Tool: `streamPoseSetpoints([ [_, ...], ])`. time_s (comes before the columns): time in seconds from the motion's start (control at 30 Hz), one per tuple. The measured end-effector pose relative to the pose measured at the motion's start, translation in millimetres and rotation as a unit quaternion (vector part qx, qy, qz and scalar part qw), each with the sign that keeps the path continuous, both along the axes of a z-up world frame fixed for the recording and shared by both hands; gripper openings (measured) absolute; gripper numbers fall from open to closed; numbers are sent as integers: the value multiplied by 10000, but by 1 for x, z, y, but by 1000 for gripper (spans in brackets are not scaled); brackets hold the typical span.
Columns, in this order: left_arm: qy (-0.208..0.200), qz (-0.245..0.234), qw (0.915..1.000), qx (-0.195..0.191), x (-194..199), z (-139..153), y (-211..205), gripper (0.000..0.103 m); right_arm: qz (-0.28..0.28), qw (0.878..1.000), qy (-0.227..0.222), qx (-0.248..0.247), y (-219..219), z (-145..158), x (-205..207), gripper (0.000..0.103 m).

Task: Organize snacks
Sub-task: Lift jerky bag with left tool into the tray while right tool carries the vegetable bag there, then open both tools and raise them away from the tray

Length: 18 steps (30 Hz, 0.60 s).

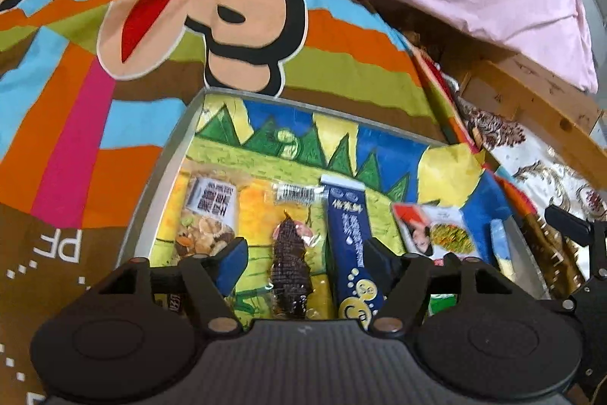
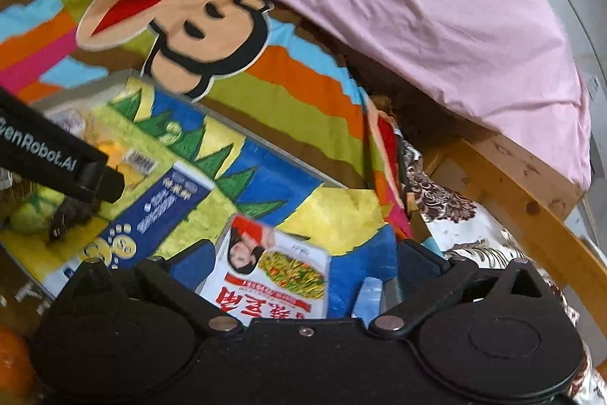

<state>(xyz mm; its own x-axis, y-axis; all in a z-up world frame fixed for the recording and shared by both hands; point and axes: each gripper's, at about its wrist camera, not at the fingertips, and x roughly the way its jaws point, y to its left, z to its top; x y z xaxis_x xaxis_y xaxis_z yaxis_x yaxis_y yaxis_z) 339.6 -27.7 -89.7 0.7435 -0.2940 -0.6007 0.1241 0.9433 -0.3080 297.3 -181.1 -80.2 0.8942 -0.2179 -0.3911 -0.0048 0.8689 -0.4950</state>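
Note:
A metal tray [image 1: 159, 173] with a painted lining lies on the bed. In it lie a nut-mix pack [image 1: 208, 219], a dark snack in a clear wrapper [image 1: 290, 260], a blue carton [image 1: 351, 245] and a white-and-red packet [image 1: 432, 232]. My left gripper [image 1: 305, 255] is open, low over the dark snack, holding nothing. My right gripper [image 2: 303, 268] is open over the white-and-red packet [image 2: 273, 272], with the blue carton [image 2: 151, 211] to its left. A small light-blue item [image 2: 366, 295] lies by its right finger.
The tray [image 2: 76, 93] rests on a striped cartoon-monkey bedspread [image 1: 114, 71]. A pink quilt [image 2: 379, 6] is heaped behind. A wooden bed rail [image 2: 531, 207] and patterned cloth run along the right. An orange fruit [image 2: 13, 359] shows at the lower left.

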Motion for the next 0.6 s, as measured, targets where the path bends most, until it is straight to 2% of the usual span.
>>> streamPoseSetpoints([
  [0.17, -360, 138, 9992, -72, -15, 29, 7, 88, -170, 9975, -532, 424, -13, 38, -24, 102],
  [0.37, -910, 369, 9951, -127, -45, 70, 18, 101, -141, 9878, -1269, 886, -25, 85, -71, 102],
  [0.6, -1531, 756, 9853, -109, -98, 105, 32, 102, -23, 9757, -1809, 1238, -30, 117, -131, 102],
])
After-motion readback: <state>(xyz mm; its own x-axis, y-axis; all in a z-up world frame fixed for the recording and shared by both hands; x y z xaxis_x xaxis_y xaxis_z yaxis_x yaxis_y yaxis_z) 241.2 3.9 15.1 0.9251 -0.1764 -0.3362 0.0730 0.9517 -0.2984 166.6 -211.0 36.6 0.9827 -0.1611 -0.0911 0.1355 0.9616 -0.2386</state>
